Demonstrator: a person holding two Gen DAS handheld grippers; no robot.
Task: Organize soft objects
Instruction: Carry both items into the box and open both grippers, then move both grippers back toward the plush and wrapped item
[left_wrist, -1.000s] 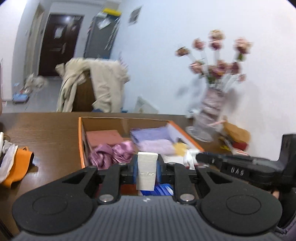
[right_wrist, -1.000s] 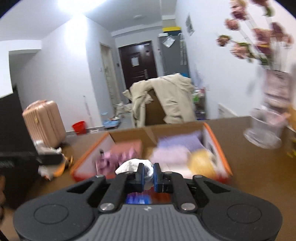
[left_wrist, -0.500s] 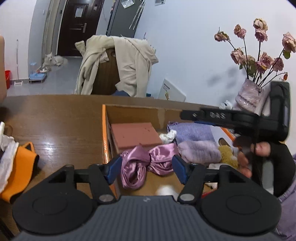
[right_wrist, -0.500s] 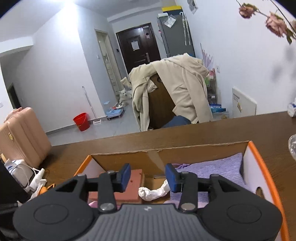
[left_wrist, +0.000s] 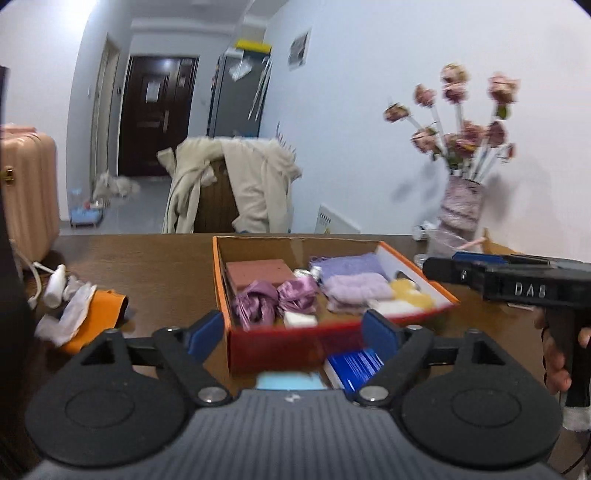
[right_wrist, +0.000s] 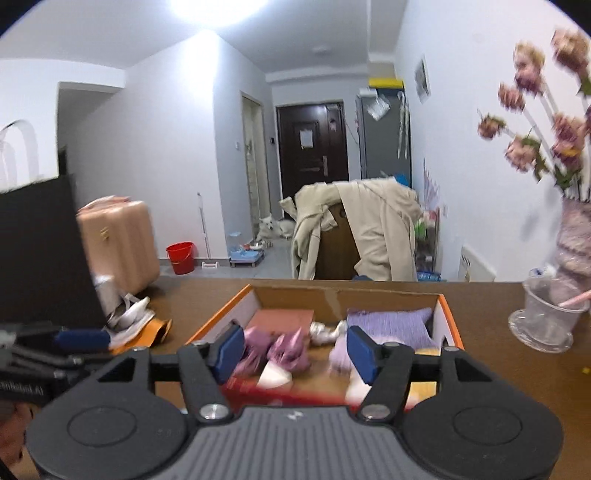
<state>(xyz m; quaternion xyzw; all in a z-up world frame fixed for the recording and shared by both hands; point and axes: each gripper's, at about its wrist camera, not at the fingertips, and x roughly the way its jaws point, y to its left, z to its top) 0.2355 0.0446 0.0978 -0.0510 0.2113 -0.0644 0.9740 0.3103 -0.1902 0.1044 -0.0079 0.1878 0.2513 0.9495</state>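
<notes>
Orange cardboard box (left_wrist: 221, 280), satin scrunchies (left_wrist: 275, 297), fuzzy lilac cloths (left_wrist: 354, 278)

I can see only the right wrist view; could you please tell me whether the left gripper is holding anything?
Observer: No. The left gripper has just been opening its jaws, and nothing is between them.
Operator: Thank you. Is anything lying on the table in front of the box?
Observer: Yes, a blue packet lies on the table just before the near wall of the box, toward its right end.
Operator: And what sits by the box's right wall? It is blurred for me.
Observer: A yellow soft piece, right beside the folded lilac cloth.
</notes>
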